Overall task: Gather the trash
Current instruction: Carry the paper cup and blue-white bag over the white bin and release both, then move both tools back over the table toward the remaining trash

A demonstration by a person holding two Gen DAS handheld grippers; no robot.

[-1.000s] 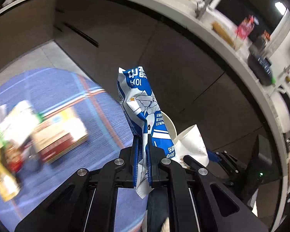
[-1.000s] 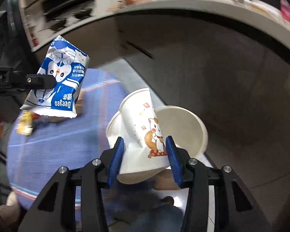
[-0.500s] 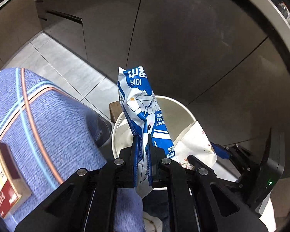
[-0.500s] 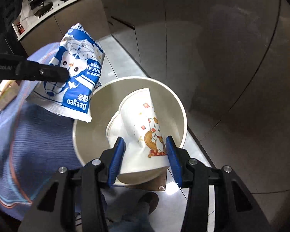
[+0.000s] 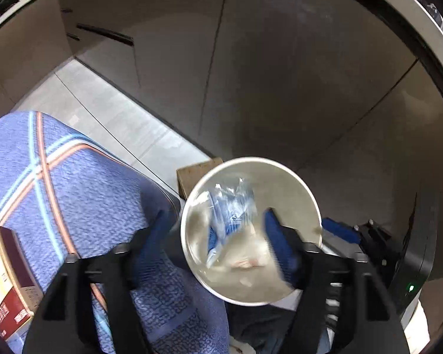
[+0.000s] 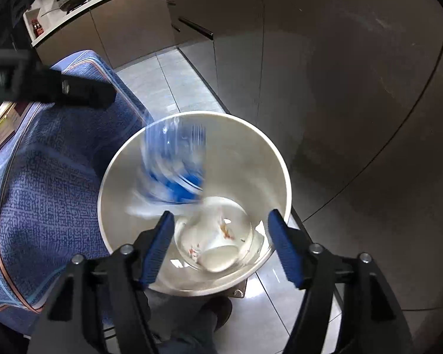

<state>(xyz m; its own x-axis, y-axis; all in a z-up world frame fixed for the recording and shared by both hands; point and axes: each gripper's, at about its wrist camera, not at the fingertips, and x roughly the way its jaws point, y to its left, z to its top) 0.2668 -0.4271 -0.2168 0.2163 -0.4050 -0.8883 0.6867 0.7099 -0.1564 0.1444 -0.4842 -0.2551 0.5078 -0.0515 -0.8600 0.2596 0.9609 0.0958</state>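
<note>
Both the left tongs (image 5: 218,230) and right tongs (image 6: 220,246) gape wide, empty, above the round white trash bin (image 6: 280,159); inside it, the blurred blue-and-white snack wrapper (image 6: 177,165) sits at 11 o'clock of the crumpled white paper cup (image 6: 218,244).

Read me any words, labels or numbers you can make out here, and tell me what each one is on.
None can be read.
Blue wrapper in the trash bin: print smeared by motion blur.
Paper cup in the bin: only red cartoon marks, no letters.
Box on the blue cloth: print too small to read.
</note>
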